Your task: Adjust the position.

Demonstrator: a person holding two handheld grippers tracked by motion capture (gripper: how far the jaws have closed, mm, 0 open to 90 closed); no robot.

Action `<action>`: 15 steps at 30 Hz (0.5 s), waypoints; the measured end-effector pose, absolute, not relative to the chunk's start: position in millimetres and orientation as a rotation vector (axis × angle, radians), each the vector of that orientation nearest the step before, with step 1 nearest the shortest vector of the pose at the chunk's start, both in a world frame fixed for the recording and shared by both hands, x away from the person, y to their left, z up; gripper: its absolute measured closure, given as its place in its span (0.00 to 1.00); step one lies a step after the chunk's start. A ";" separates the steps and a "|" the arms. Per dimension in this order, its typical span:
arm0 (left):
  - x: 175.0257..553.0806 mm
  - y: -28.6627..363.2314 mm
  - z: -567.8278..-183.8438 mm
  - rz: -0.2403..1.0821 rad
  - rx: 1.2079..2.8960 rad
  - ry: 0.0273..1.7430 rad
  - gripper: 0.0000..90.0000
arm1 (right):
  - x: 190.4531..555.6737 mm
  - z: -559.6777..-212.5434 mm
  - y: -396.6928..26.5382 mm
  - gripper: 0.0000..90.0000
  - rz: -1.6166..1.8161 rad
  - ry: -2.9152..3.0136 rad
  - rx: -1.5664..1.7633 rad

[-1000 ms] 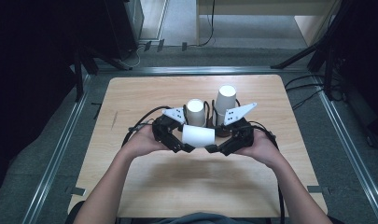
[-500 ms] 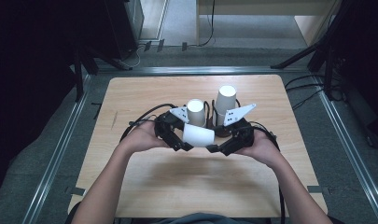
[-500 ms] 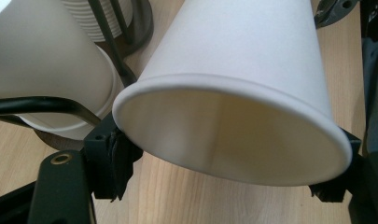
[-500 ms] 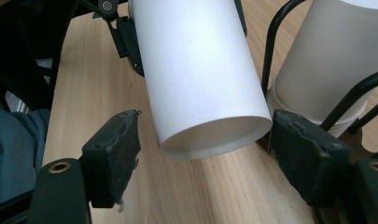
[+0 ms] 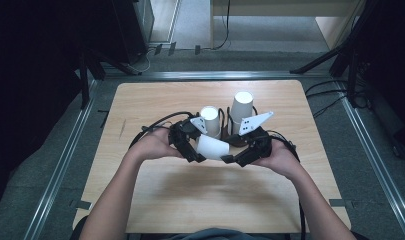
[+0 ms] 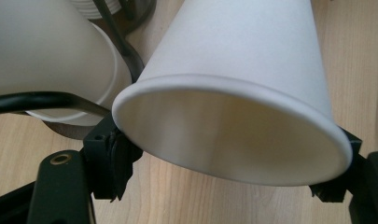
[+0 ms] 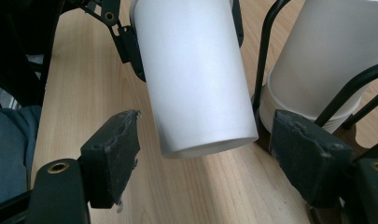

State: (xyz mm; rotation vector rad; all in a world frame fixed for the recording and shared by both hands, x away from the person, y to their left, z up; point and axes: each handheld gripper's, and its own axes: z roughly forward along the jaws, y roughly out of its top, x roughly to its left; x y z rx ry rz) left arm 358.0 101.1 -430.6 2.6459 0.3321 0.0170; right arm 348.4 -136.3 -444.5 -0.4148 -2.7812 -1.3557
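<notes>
A person sat at a wooden desk [image 5: 155, 200], one hand-held gripper in each hand, the two brought close together just in front of a black wire cup holder [image 5: 229, 120] standing near the middle of the desk.

Between the hands, on the near side of the holder, a single white paper cup [image 5: 211, 148] was held lying on its side, above the desk. The left hand-held gripper [image 5: 192, 150] was clamped on the cup's wide rim end; in the left gripper view the open mouth of the cup [image 6: 233, 135] faced the camera with a black jaw pressed on either side of the rim. The right hand-held gripper [image 5: 232, 159] was released: in the right gripper view its two padded jaws stood wide apart around the cup's closed base [image 7: 196, 84], touching neither side.

The holder carried two stacks of upturned white cups [image 5: 211, 120], the right stack [image 5: 241, 107] taller than the left.

This looked like a handover, or the splitting of nested cups. To do it well, the right jaws should probably close gently and squarely on the narrow base, so the thin paper does not crush. The left grip should likely stay firm until the right one is secure. The cup should be kept clear of the holder's wires and stacks, which stood just behind it.
</notes>
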 end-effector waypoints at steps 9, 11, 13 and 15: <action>358.2 96.7 -437.6 -0.070 2.676 0.352 0.26 | 347.9 -450.9 -129.6 0.27 -1.316 -2.796 -0.384; 357.8 95.4 -440.2 -0.089 2.676 0.355 0.26 | 347.3 -452.9 -127.5 0.27 -1.309 -2.799 -0.372; 358.1 94.0 -441.9 -0.095 2.687 0.354 0.25 | 346.6 -454.4 -125.7 0.27 -1.292 -2.804 -0.360; 358.0 92.8 -443.1 -0.101 2.687 0.356 0.25 | 346.3 -456.0 -123.7 0.27 -1.281 -2.808 -0.352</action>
